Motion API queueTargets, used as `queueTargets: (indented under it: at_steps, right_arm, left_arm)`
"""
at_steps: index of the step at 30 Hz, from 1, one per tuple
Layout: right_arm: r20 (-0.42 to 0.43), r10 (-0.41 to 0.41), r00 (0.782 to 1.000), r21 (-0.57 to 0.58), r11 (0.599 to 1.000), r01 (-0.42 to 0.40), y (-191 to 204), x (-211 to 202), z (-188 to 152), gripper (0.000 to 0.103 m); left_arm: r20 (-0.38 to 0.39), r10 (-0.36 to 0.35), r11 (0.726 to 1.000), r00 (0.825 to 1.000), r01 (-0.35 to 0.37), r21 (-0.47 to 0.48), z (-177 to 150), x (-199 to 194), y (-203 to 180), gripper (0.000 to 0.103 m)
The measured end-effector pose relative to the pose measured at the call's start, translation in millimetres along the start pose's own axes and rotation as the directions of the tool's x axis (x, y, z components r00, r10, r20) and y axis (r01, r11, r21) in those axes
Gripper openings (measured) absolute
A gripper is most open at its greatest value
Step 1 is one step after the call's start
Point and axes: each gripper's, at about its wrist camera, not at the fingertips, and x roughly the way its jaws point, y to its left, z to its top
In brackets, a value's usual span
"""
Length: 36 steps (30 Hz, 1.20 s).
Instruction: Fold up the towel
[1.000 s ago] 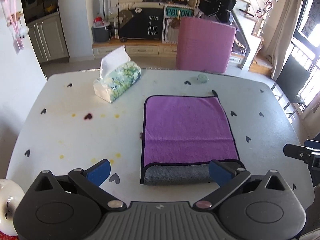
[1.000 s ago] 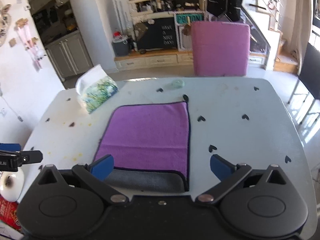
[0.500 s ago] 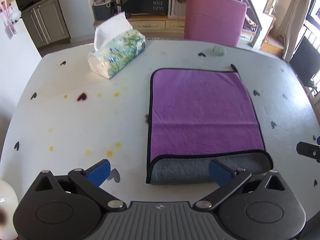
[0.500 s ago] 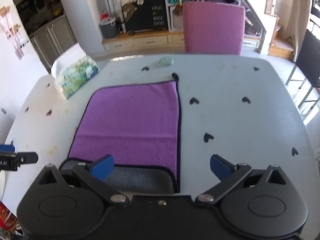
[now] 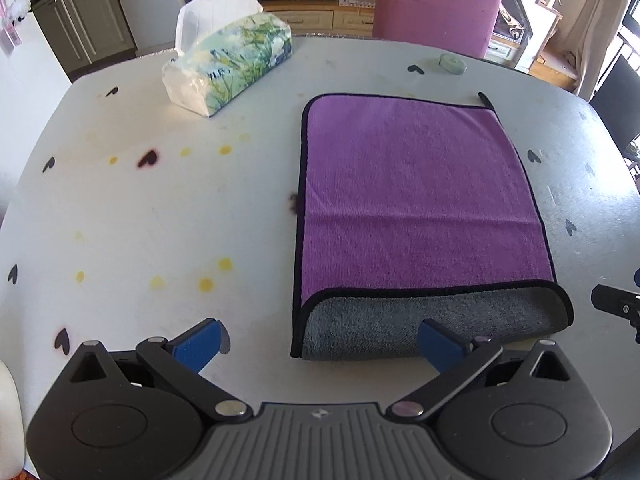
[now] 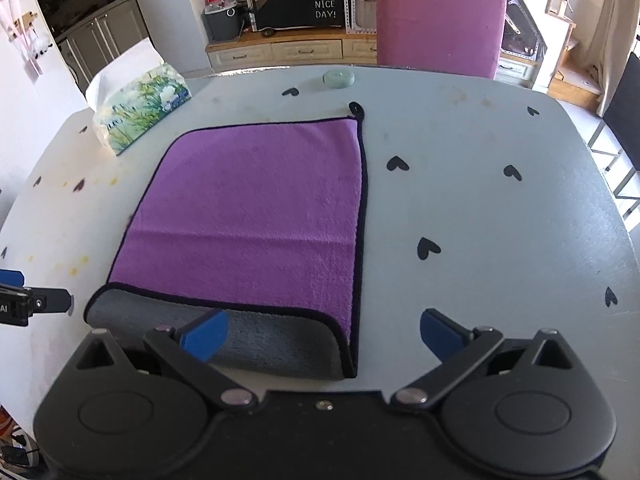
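A purple towel with a black hem lies folded on the white table; its grey underside shows as a rolled fold at the near edge. It also shows in the right wrist view. My left gripper is open, above the towel's near left corner. My right gripper is open, above the near right corner. Neither holds anything. A black loop sticks out at the towel's far right corner.
A tissue pack lies at the far left of the table. A small green round lid sits near the far edge. A pink chair stands behind the table. Black heart stickers and yellow spots dot the tabletop.
Both grippers have moved forward and lower over the table, so the towel looks closer and larger. Both stay open. The towel has not moved.
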Motion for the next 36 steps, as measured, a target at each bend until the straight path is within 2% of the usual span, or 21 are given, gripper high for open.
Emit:
queueTargets:
  at_steps: [8,12,15,20,27,30,34,36]
  right_arm:
    - [-0.029,0.003,1.0,0.022,1.0,-0.002,-1.2,18.4,2.1,0.103]
    - [-0.064,0.038,0.997,0.053,0.998,-0.034,-5.1,29.7,1.3,0.103]
    - [-0.059,0.046,0.997,0.066,0.997,-0.042,-6.3,36.4,1.3,0.103]
    - [-0.079,0.052,0.996,0.066,0.997,-0.047,-8.0,47.9,4.5,0.103]
    - [-0.105,0.051,0.993,0.059,0.997,-0.045,-12.9,62.5,5.0,0.103]
    - [-0.104,0.049,0.993,0.056,0.998,-0.044,-15.5,65.6,4.4,0.103]
    - [-0.126,0.085,0.988,0.071,0.995,-0.076,-19.6,68.8,4.1,0.102]
    - [-0.145,0.094,0.985,0.086,0.993,-0.082,-22.2,70.4,4.8,0.087]
  left_arm:
    - [-0.018,0.002,1.0,1.0,-0.002,0.019,-0.8,13.7,0.5,0.103]
    - [-0.024,0.0,1.0,1.0,0.001,0.026,-0.5,21.1,0.7,0.103]
    - [-0.025,0.0,1.0,1.0,0.0,0.007,0.7,26.8,2.5,0.103]
    - [-0.047,0.012,1.0,0.999,-0.012,-0.006,1.8,38.6,4.9,0.097]
    - [-0.023,-0.067,0.998,0.997,0.067,-0.012,2.4,50.2,7.9,0.097]
    - [-0.012,-0.052,0.998,0.999,0.053,0.016,3.7,51.8,3.4,0.091]
    - [-0.041,-0.052,0.998,0.998,0.054,0.028,7.5,57.7,0.8,0.081]
    - [-0.052,-0.048,0.999,0.998,0.049,0.023,8.7,60.1,0.9,0.075]
